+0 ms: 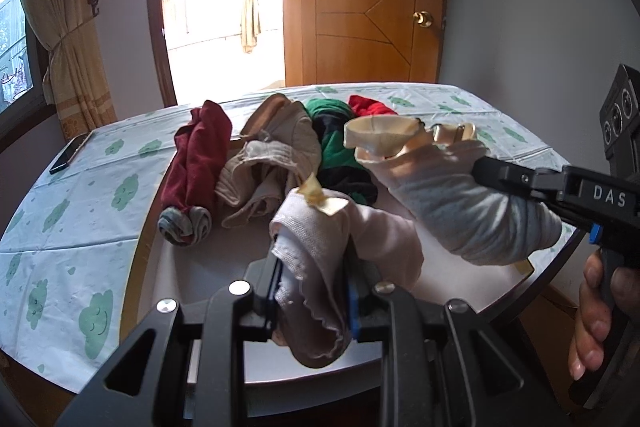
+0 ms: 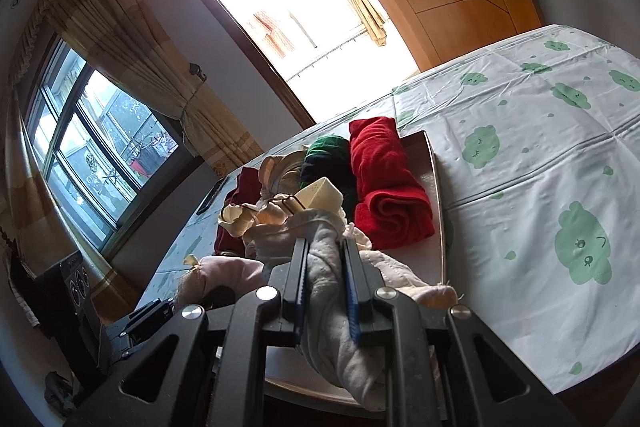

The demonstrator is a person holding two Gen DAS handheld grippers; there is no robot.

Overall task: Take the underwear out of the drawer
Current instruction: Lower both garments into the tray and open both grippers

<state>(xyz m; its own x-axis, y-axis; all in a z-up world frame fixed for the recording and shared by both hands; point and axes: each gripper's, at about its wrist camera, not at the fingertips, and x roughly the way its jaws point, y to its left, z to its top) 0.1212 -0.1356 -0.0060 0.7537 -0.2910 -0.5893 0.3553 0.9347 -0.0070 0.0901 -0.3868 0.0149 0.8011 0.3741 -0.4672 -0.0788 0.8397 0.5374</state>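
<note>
A pale undergarment [image 1: 384, 239] with a cream strap [image 1: 380, 137] and a small bow hangs above the open drawer [image 1: 140, 227]. My left gripper [image 1: 314, 279] is shut on its pinkish, scallop-edged end. From the right, my right gripper [image 1: 480, 169] is shut on its grey-white end. In the right wrist view the right gripper [image 2: 324, 251] pinches that grey-white cloth [image 2: 324, 279], and the left gripper [image 2: 168, 305] is at lower left by the pink end. The drawer [image 2: 436, 195] holds rolled clothes: dark red [image 1: 196, 163], beige [image 1: 272, 155], green and black [image 1: 336, 147], bright red [image 2: 388, 187].
The drawer lies on a white sheet with green clouds [image 1: 80, 227]. A dark phone [image 1: 70, 153] rests at the sheet's far left edge. Beyond stand a wooden door [image 1: 360, 7], a bright doorway and curtains. A person's hand [image 1: 592, 311] grips the right gripper's handle.
</note>
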